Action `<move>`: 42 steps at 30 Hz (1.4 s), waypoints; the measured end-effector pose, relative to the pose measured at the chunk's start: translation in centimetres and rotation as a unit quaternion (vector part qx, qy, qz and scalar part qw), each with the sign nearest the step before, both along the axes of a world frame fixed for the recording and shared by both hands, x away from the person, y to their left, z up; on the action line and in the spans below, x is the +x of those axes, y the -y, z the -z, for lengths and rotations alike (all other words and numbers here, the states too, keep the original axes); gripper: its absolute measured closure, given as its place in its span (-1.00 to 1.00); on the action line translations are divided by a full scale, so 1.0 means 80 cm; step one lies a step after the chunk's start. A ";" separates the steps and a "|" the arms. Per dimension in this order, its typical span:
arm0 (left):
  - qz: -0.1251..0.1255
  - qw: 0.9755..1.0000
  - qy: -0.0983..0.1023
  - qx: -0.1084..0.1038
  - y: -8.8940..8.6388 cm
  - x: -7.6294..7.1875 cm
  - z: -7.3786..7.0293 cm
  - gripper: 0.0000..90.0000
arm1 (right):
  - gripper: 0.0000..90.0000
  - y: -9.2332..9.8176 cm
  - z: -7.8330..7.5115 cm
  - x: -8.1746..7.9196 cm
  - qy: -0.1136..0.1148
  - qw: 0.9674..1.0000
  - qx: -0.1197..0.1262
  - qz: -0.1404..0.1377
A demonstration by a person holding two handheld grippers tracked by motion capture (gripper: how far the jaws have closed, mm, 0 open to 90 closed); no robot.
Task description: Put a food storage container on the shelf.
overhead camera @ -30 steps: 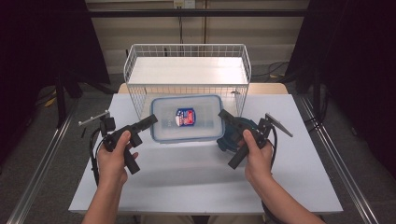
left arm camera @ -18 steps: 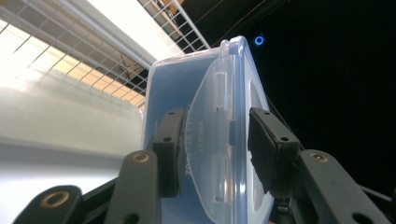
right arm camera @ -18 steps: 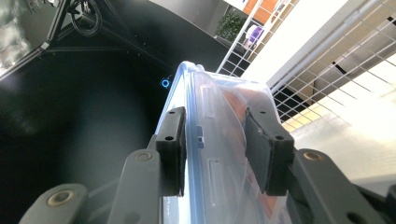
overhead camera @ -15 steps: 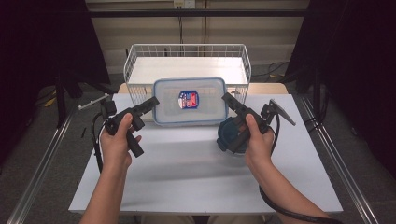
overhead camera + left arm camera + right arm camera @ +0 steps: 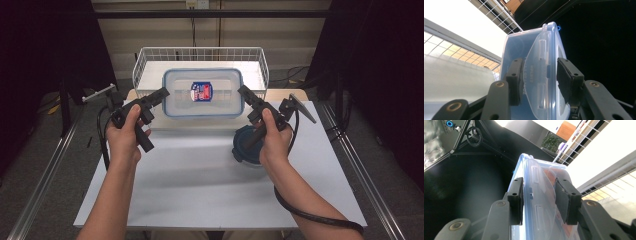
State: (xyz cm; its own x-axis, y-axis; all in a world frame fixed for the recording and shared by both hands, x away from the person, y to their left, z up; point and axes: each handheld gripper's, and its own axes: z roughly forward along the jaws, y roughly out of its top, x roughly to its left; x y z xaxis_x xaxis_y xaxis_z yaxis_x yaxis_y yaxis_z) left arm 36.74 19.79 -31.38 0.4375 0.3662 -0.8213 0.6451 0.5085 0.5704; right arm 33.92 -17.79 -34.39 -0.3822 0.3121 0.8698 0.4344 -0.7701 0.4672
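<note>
High view: the clear lidded container hangs above the surface, in front of the wire basket. The left gripper and right gripper each clamp one end between partly closed jaws.

White table with wire basket and round blue container

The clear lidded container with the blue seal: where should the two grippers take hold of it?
At its two short ends, one gripper from each side. The clear lidded container is long and flat, and the latch flap at each end fits between the jaws.
</note>
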 end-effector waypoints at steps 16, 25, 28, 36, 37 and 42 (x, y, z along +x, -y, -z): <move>-0.006 1.000 0.012 -0.013 0.000 0.028 -0.014 0.30 | 0.34 -0.002 -0.022 0.029 0.013 1.000 0.001 0.010; -0.011 1.000 0.014 -0.010 0.002 0.046 -0.018 0.31 | 0.34 -0.003 -0.020 0.047 0.005 1.000 0.011 0.014; -0.011 1.000 0.011 -0.017 0.003 0.051 -0.019 0.31 | 0.34 -0.003 -0.021 0.051 0.003 1.000 0.010 0.018; -0.013 1.000 0.013 -0.018 0.005 0.066 -0.024 0.31 | 0.34 -0.003 -0.027 0.063 0.006 1.000 0.008 0.021; -0.011 1.000 0.013 -0.019 0.005 0.068 -0.025 0.31 | 0.34 -0.003 -0.029 0.063 0.002 1.000 0.008 0.020; -0.012 1.000 0.013 -0.024 0.008 0.078 -0.028 0.31 | 0.34 -0.002 -0.033 0.070 0.005 1.000 0.006 0.027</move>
State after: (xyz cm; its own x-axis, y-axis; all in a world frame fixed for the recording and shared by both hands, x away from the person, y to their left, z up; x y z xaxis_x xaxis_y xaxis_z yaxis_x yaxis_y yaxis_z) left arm 42.94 19.13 -29.16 0.4502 0.3381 -0.8265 0.6177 0.5504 0.5617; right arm 39.53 -17.66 -31.72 -0.3743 0.3220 0.8696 0.3872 -0.7978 0.4621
